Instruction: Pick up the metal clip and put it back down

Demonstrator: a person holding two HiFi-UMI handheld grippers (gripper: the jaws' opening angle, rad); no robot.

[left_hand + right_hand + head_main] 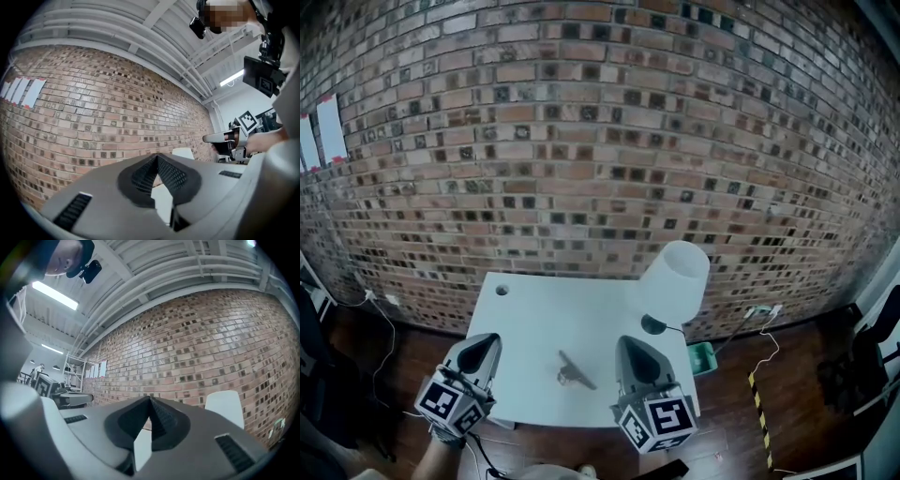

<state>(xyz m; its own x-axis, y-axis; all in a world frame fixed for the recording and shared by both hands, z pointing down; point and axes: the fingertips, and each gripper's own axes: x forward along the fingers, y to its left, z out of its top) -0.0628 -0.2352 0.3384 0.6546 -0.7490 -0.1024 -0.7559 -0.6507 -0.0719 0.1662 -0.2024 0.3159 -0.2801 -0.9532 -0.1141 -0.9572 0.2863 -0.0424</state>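
Note:
The metal clip (573, 373) lies flat on the white table (534, 319), near the middle of its front half. In the head view my left gripper (482, 343) hovers over the table's front left corner, tips pointing away from me and up. My right gripper (633, 347) is at the front right, level with the clip and a hand's width to its right. Both stand shut with nothing between the jaws. In the left gripper view the left gripper (157, 159) faces the brick wall; the right gripper (150, 403) does the same in its own view. Neither gripper view shows the clip.
A white lamp (676, 279) with a dark base stands on the table's back right corner. A small round hole (502, 290) is at the back left. Behind the table rises a brick wall (581, 141). Cables (759, 347) and a green box (703, 356) lie on the floor at the right.

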